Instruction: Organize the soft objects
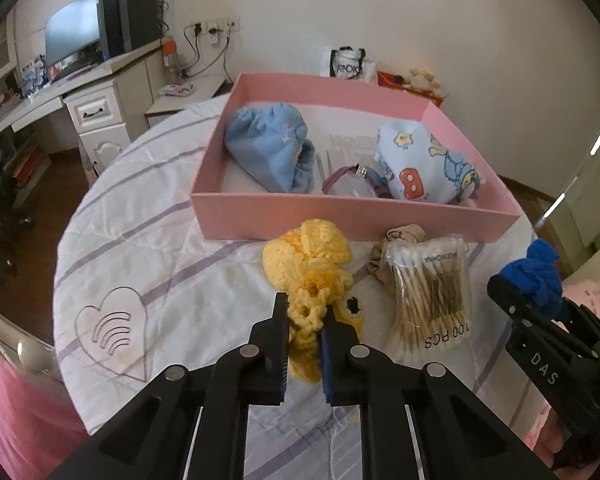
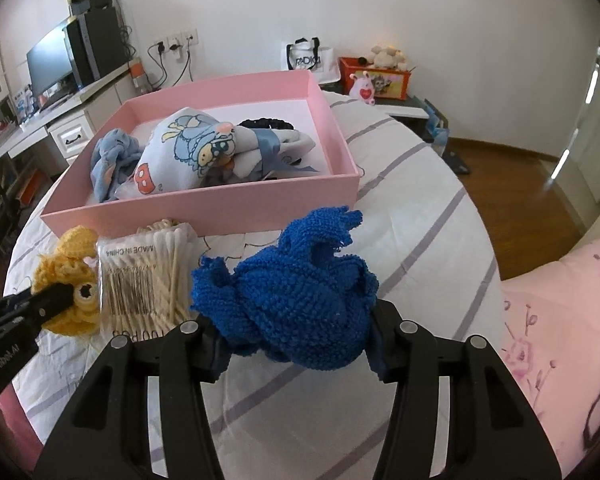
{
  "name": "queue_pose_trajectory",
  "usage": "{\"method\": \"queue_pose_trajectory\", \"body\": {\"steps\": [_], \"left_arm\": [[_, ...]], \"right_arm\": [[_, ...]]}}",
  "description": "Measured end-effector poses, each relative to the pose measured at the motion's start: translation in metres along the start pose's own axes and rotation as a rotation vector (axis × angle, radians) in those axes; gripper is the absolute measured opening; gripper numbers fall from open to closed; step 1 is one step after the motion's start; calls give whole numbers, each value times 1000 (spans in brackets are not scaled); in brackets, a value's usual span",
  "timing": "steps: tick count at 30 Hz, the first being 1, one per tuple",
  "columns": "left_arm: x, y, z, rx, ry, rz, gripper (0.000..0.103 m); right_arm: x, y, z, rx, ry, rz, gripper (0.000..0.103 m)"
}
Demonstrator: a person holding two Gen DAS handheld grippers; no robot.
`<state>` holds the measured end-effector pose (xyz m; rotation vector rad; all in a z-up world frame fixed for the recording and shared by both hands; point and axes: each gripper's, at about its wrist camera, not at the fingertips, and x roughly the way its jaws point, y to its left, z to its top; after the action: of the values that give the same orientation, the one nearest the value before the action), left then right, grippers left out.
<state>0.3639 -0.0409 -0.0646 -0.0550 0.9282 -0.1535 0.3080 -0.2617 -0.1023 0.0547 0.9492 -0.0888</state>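
Fingers of the left gripper (image 1: 306, 316) pinch the yellow crochet piece (image 1: 308, 264) on the tablecloth (image 1: 140, 240), just before the pink box (image 1: 340, 216); beside it lies a cotton-swab packet (image 1: 430, 292); the right gripper (image 2: 296, 332) clamps the blue knitted cloth (image 2: 296, 292).

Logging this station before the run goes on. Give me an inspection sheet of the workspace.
Surface: round table under a white striped cloth.
Job's things: pink box holds blue fabric bundle and cartoon-print cloth; yellow crochet piece and blue knitted piece outside it.
Clutter: cotton swab pack, beige scrunchie.
Grippers: left claw shut on yellow crochet piece; right claw shut on blue knitted piece.
Cables: plugged into wall sockets.
Surroundings: desk, monitor, plush toys.
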Motion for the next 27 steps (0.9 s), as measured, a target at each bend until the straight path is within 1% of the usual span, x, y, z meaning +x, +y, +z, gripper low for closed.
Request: {"method": "queue_pose_trajectory", "body": {"steps": [5, 14, 18, 22, 27], "left_arm": [[-23, -2, -7, 8, -38, -5, 9], [-71, -3, -21, 27, -109, -14, 9], [-96, -2, -28, 33, -145, -20, 9], [-123, -1, -34, 36, -200, 3, 9], [-152, -1, -44, 37, -254, 9, 9]], "right_arm": [[-14, -1, -2, 5, -22, 4, 50], [-55, 8, -10, -25, -104, -2, 50], [-77, 10, -12, -38, -157, 2, 50], [-100, 14, -14, -50, -214, 11, 50], [-125, 15, -14, -64, -277, 20, 50]]}}
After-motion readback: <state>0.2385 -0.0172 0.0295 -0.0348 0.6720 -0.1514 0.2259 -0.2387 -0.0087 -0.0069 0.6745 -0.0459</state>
